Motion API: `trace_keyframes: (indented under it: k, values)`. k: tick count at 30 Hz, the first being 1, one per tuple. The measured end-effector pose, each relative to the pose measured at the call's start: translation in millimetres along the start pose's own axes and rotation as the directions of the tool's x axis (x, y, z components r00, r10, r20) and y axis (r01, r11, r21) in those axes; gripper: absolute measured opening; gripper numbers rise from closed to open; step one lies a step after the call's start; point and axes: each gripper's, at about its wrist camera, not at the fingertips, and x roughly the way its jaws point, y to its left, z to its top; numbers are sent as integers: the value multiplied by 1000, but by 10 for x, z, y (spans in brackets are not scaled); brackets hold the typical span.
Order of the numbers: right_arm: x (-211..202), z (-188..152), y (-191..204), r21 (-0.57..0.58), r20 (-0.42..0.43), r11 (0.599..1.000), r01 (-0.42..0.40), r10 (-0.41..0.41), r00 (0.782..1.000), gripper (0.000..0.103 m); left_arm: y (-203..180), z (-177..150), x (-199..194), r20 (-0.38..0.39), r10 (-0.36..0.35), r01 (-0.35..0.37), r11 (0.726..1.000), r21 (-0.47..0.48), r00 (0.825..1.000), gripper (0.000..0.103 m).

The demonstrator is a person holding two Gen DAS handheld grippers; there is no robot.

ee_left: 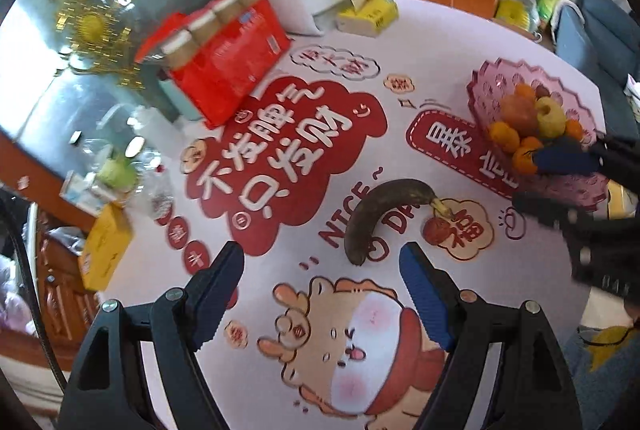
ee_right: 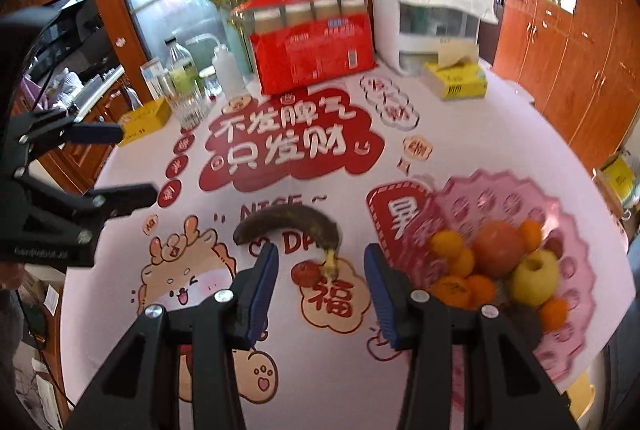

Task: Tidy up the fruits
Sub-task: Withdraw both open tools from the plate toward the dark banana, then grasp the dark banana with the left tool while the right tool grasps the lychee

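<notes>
Counted relative to pink basket [ee_right: 560, 198]:
- One banana [ee_right: 294, 224] lay on cloth left of basket.
- One small red fruit [ee_right: 306, 273] sat left of basket, at banana's stem.
- Inside basket: one red apple [ee_right: 498, 248], one yellow apple [ee_right: 534, 276], about six oranges [ee_right: 446, 242]; some partly hidden, count unsure.
- Beyond basket: one red pack [ee_right: 316, 56], one white dispenser [ee_right: 424, 14], one tissue box [ee_right: 456, 78].
- Far left of basket: one yellow box [ee_right: 146, 120], two bottles [ee_right: 182, 70].
- Two grippers [ee_right: 320, 270] seen.

Blackened banana [ee_right: 292, 222], pink patterned fruit bowl [ee_right: 560, 214], red-and-white tablecloth [ee_right: 296, 154].
</notes>
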Motion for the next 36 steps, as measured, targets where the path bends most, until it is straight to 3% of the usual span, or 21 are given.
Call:
trace_keyframes:
  k: [7,16,24,29,36]
  values:
    - [471,-171,185,6,-74,1000,0,1,997,45,11,80,861,-67,-87,87,996,8,994,79]
    - [921,-326,219,34,-135,999,30,-25,991,45,-77,96,1553,-103,-179,180,984,2,978,79]
    - [1145,-351,154,85,-112,996,39,-29,993,45,-124,122,1864,-108,-268,266,963,-34,957,74]
    - [1251,-357,192,64,-104,996,55,-48,993,45,-258,99,1952,-110,-292,294,956,4,950,66]
    - [1378,-356,312,-6,-92,996,90,-90,992,43,-309,115,1949,-71,-286,290,956,47,956,66]
